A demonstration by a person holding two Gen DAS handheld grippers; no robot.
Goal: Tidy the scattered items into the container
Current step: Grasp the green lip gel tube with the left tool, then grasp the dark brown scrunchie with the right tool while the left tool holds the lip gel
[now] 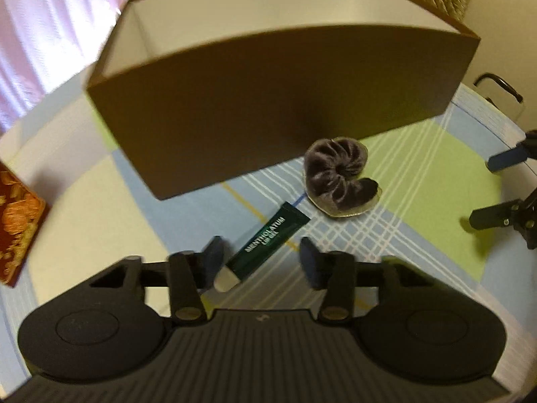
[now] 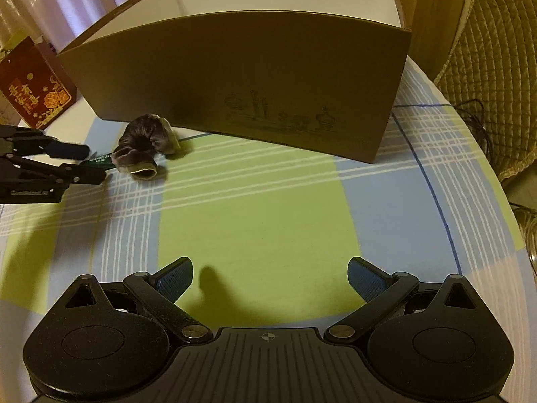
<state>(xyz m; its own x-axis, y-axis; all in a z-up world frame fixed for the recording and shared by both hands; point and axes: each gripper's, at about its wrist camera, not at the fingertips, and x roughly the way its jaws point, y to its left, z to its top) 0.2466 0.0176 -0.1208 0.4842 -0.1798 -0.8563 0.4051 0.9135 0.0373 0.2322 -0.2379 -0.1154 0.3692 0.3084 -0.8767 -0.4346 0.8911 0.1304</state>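
**Operator:** Where is the target item lying relative to the jaws?

**Technician:** The lip gel tube (image 1: 265, 245) is lying flat on the checked tablecloth (image 1: 419, 174), between the two fingers of the left gripper (image 1: 263, 262). Its white cap end is sitting close to the left finger; its dark crimped end is pointing up and to the right, toward the velvet scrunchie (image 1: 339, 178). The long axis is therefore running diagonally across the jaw gap, not square to it.

**Operator:** Jaw state?

**Technician:** The left jaws are standing apart with nothing clamped. The right gripper (image 2: 270, 278) is also standing wide apart and empty, hovering over bare cloth.

**Operator:** Which unit is nearer?

**Technician:** The left one, clearly. The right gripper is sitting well apart from both items (the right wrist view shows them far off to its left, beside the left gripper's fingers).

**Operator:** And the container?

**Technician:** The brown cardboard box (image 1: 268, 100) is standing open-topped just beyond the tube and scrunchie, with the scrunchie lying near its front wall. My judgement: closing on the tube is calling for a slight wrist rotation first, so the pads are meeting its flat sides rather than its ends.
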